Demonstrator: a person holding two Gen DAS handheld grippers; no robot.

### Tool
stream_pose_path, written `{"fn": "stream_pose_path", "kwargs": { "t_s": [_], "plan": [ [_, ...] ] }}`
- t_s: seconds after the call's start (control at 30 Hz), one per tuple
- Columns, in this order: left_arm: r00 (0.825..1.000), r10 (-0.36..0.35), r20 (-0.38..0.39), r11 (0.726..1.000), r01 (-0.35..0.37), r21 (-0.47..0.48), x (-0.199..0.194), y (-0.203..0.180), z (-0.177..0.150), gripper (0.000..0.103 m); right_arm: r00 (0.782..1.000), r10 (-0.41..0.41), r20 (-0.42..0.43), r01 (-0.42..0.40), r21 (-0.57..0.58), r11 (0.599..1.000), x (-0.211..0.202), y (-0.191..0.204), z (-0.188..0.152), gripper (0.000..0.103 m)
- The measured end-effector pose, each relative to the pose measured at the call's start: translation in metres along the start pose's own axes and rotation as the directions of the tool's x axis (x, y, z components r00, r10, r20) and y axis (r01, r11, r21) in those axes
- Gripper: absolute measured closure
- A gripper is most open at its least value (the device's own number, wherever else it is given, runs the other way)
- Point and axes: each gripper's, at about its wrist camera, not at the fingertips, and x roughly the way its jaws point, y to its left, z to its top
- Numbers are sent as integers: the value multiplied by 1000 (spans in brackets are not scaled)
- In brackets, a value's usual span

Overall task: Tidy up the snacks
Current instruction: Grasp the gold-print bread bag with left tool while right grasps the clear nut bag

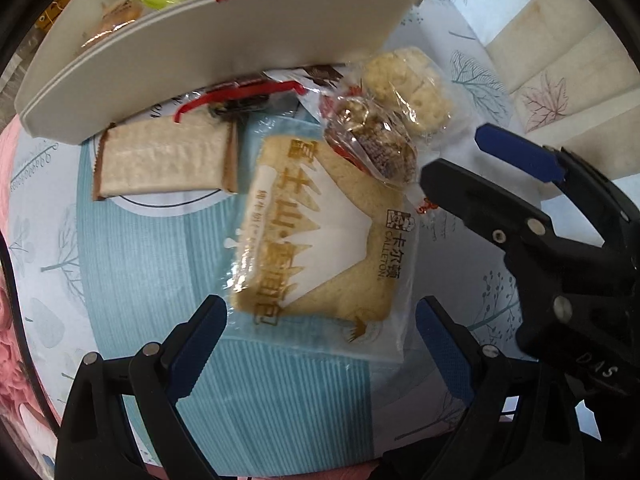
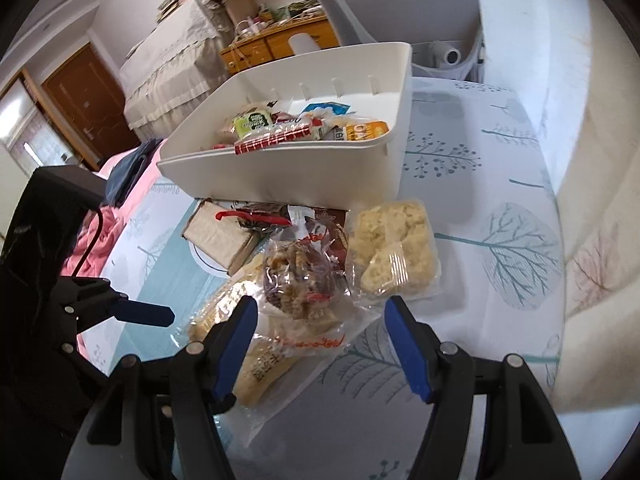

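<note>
A white bin (image 2: 304,168) holding several snack packs stands on the table; its wall also shows in the left wrist view (image 1: 224,52). In front of it lie a bagged bread slice (image 1: 320,240), a brown-edged sandwich pack (image 1: 164,160), a nut cake in clear wrap (image 2: 300,280) and a pale rice cake (image 2: 394,248). My left gripper (image 1: 320,344) is open and empty, just short of the bread slice. My right gripper (image 2: 320,344) is open and empty, just short of the nut cake, and shows in the left wrist view (image 1: 452,160) too.
The table carries a tree-print cloth (image 2: 500,248) with a blue mat (image 1: 168,264) under the snacks. Pink fabric (image 2: 92,240) lies at the left edge. A white chair (image 2: 400,8), a bed and a wooden desk stand behind the bin.
</note>
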Motion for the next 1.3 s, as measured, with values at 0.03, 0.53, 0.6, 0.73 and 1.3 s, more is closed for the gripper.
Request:
{"fn": "stream_pose_path", "kwargs": {
  "t_s": [0.03, 0.53, 0.6, 0.73, 1.3],
  "plan": [
    [1000, 8, -4, 1000, -8, -7, 5, -4, 2, 8, 1000, 6, -2, -6, -14, 1000, 2, 0, 0, 36],
    [994, 113, 3, 993, -112, -33, 41, -27, 24, 1, 996, 84, -28, -87, -115, 990, 33, 1, 11, 36],
    [992, 124, 9, 992, -124, -23, 44, -32, 26, 0, 996, 80, -32, -84, -116, 990, 36, 2, 12, 37],
    [991, 136, 10, 991, -136, -7, 50, -42, 33, 0, 995, 93, -46, -98, -122, 988, 41, 3, 13, 39],
    [997, 80, 25, 997, -80, 7, 43, -19, 17, 11, 983, 132, -126, -145, -100, 984, 54, 12, 15, 74]
  ]
}}
